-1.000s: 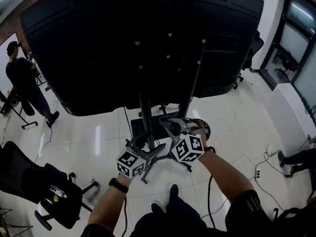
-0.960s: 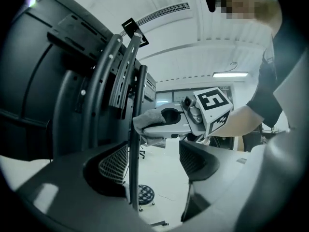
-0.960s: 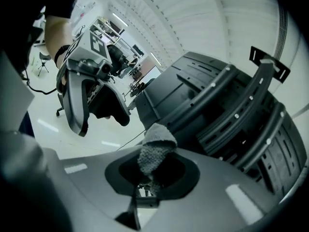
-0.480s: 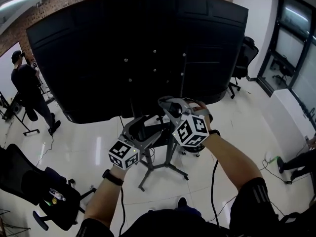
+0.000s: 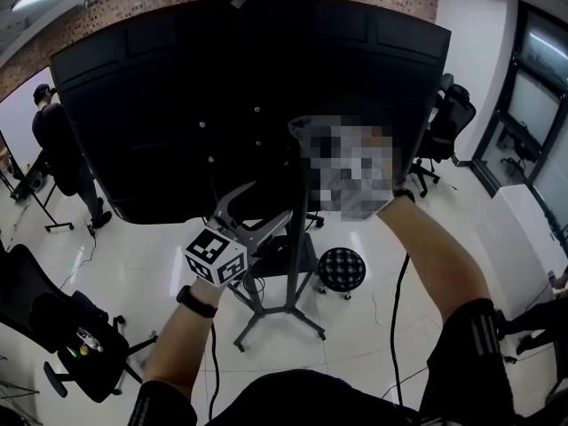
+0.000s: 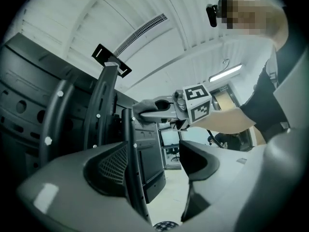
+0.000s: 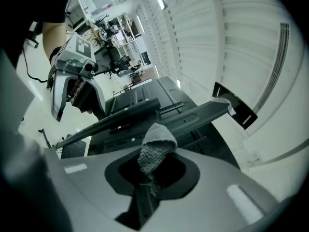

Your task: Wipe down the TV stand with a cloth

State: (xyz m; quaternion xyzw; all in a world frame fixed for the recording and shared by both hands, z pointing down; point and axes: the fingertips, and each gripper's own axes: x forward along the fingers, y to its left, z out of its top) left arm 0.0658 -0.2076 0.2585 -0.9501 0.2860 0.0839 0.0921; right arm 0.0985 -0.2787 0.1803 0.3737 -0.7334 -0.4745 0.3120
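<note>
My head view looks steeply down from above onto the TV's back [image 5: 222,87] and the stand's post [image 5: 295,264], with the floor [image 5: 160,264] well below. Both gripper views sit close to that post, tilted up along their jaws toward the ceiling [image 6: 159,47]. All three share the post.

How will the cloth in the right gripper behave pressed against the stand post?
Probably floppy: the cloth is a loose grey knit, bunched in the right gripper shut on it, so it may fold over on the stand post. Its coarse weave should likely drag, not slip.
</note>
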